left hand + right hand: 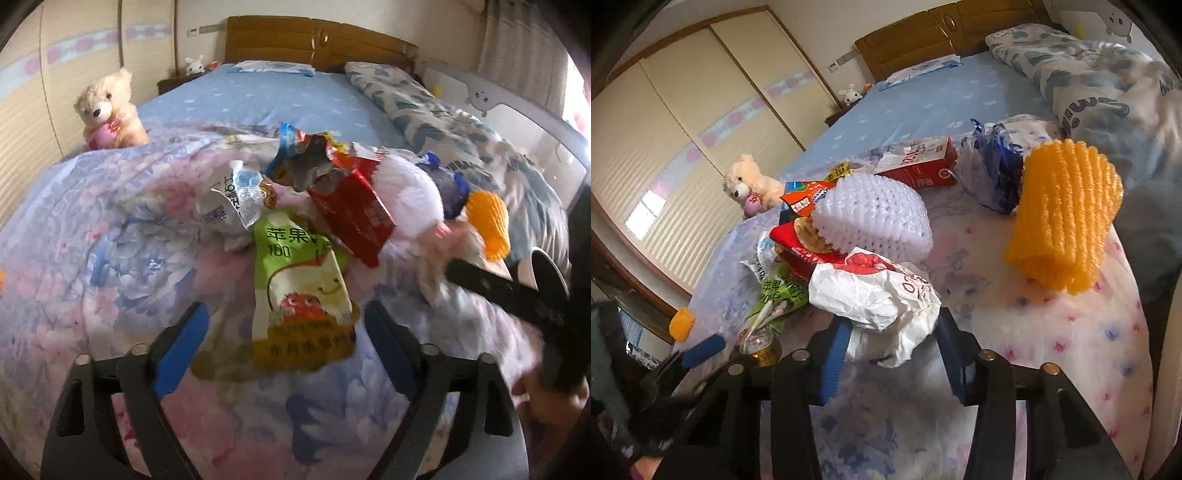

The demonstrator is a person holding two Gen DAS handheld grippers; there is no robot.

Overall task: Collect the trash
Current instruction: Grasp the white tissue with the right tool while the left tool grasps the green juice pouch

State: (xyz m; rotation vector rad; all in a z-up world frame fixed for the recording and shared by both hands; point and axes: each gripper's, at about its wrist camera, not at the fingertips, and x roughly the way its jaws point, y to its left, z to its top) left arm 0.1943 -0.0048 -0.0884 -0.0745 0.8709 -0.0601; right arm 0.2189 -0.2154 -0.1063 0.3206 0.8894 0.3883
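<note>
**Trash piled on the flowery quilt**

A heap of trash lies on the pink and blue flowery quilt (92, 229) that covers the bed.

The left gripper (284, 341) hangs over the quilt with its blue fingers spread wide. The green and yellow apple juice pouch (299, 280) lies flat on the quilt between them, and the fingers do not touch it.

The right gripper (890, 345) has its fingers on both sides of the crumpled white and red paper wrapper (882, 295). The blue pads look like they press on it.

Behind the wrapper on the quilt sit a white foam fruit net (875, 218) and a red snack box (805, 254). An orange foam fruit net (1067, 214) stands well apart, near the quilt's right edge. A fluffy cream teddy bear (107, 110) sits past the quilt's far left corner.
</note>
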